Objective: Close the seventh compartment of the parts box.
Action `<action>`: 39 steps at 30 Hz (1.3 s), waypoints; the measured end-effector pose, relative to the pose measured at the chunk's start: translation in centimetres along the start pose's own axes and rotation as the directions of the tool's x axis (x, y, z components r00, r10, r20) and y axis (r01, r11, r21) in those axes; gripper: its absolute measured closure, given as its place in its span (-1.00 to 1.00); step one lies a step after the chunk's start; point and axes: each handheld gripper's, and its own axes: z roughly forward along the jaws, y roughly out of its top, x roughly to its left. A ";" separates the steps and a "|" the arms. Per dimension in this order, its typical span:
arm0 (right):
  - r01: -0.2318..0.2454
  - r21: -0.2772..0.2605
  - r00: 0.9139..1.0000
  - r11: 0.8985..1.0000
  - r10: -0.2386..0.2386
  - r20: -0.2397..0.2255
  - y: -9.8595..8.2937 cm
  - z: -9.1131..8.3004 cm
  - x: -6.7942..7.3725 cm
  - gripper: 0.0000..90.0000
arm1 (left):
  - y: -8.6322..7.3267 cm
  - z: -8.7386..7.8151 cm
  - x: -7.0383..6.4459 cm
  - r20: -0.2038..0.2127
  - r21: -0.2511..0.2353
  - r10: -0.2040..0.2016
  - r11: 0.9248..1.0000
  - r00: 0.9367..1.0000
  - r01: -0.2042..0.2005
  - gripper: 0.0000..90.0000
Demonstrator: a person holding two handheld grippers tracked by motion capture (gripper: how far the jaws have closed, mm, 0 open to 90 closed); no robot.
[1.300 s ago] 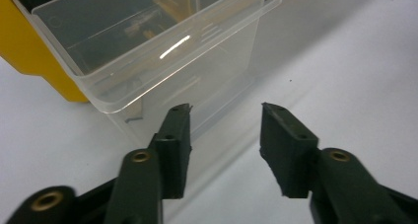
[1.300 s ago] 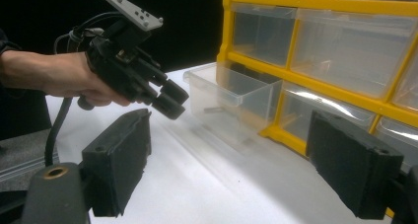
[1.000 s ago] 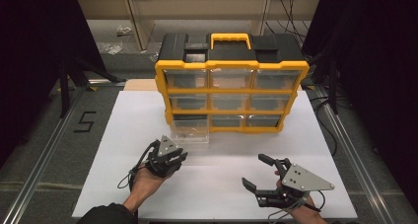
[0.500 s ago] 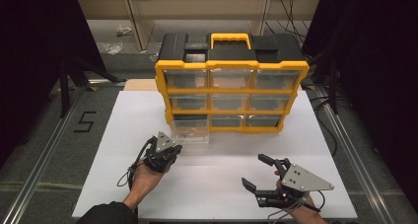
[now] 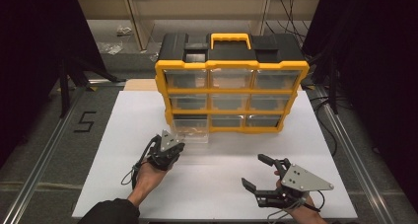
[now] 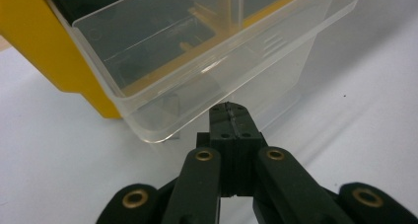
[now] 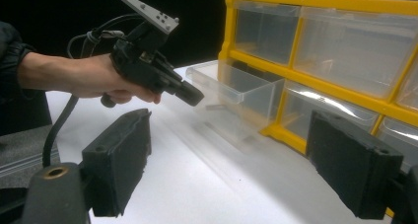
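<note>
A yellow and black organizer [image 5: 230, 65] with clear drawers stands at the back of the white table. Its bottom-left drawer [image 5: 192, 131] is pulled out partway and looks empty. My left gripper [image 5: 177, 146] is shut, with nothing between the jaws. In the left gripper view its tips [image 6: 230, 108] sit right below the drawer's front lip [image 6: 207, 71]. In the right gripper view the left gripper [image 7: 193, 95] hovers just beside the drawer's [image 7: 236, 93] near corner. My right gripper [image 5: 256, 171] stands open above the table's front right, holding nothing [image 7: 236, 169].
The white tabletop [image 5: 222, 174] stretches between both grippers and the organizer's yellow frame [image 7: 300, 63]. The other drawers are pushed in. A cable trails from the left gripper [image 7: 56, 130]. Metal rails [image 5: 44, 150] run along the table sides.
My left gripper has moved forward and slightly right, closer to the pulled-out drawer. The right gripper has stayed still and open.
</note>
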 end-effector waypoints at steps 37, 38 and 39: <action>0.004 0.002 1.000 1.000 -0.004 -0.002 0.0 0.1 0.1 -0.59 | 0.5 2.3 0.4 -0.022 -0.044 0.029 0.999 0.999 -0.030 0.99; 0.003 0.002 1.000 1.000 -0.003 -0.002 0.0 0.1 0.0 -0.59 | 0.5 2.4 0.4 -0.025 -0.044 0.028 0.999 0.999 -0.029 0.99; 0.002 0.001 1.000 1.000 -0.002 -0.003 0.0 0.1 0.0 -0.59 | 0.5 2.5 0.5 -0.026 -0.044 0.028 0.999 0.999 -0.029 0.99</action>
